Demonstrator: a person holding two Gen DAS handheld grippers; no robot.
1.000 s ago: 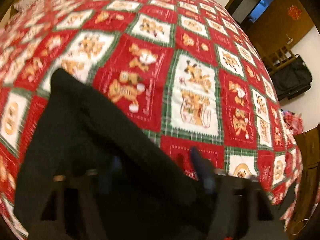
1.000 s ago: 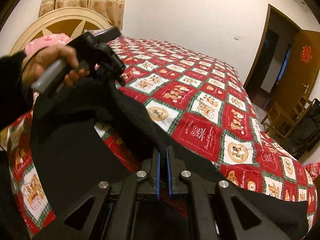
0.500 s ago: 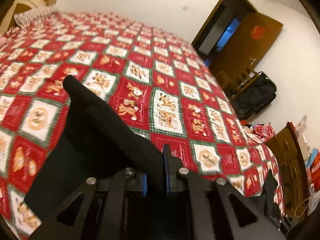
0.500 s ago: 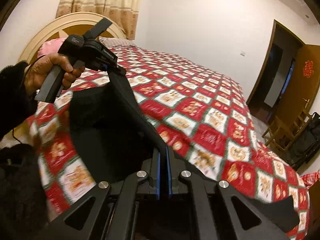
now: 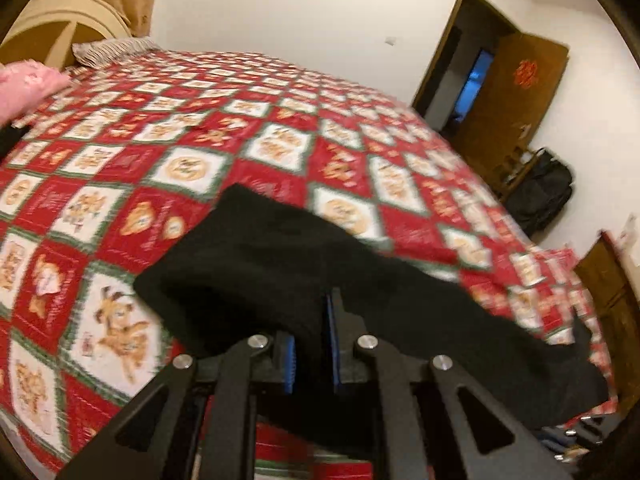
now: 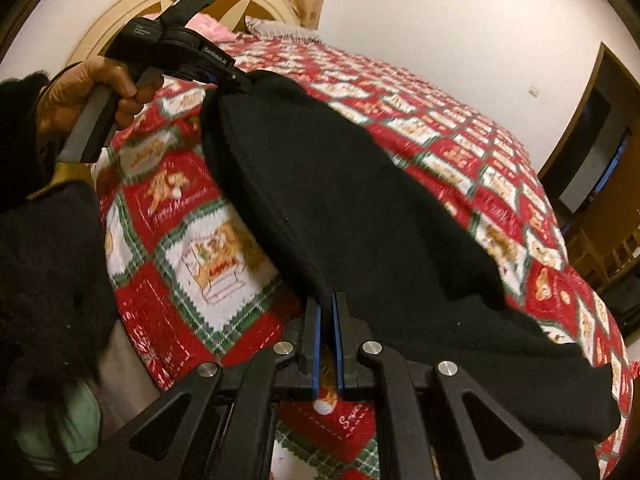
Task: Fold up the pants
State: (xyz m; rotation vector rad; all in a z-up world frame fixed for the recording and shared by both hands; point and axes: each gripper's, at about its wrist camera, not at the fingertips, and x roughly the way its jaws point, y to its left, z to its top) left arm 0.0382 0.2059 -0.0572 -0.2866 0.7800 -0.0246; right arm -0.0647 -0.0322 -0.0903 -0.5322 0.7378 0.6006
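Black pants (image 6: 360, 208) hang stretched between both grippers over a bed with a red, white and green patchwork quilt (image 6: 192, 248). My right gripper (image 6: 326, 304) is shut on the near edge of the pants. My left gripper (image 6: 240, 80), held by a hand (image 6: 96, 92) at the upper left of the right wrist view, is shut on the far corner. In the left wrist view the left gripper (image 5: 310, 320) pinches the pants (image 5: 280, 264), which drape off to the right over the quilt (image 5: 200, 132).
A cream headboard (image 6: 132, 12) and pink pillow (image 5: 24, 84) lie at the bed's head. An open wooden door (image 5: 516, 92), a wooden chair and a black bag (image 5: 540, 192) stand beyond the bed's far side. A dark sleeve (image 6: 44, 264) fills the left of the right wrist view.
The left gripper shut on the pants and swept sideways with them. Both hands moved, pulling the cloth out taut and spreading it across the quilt.
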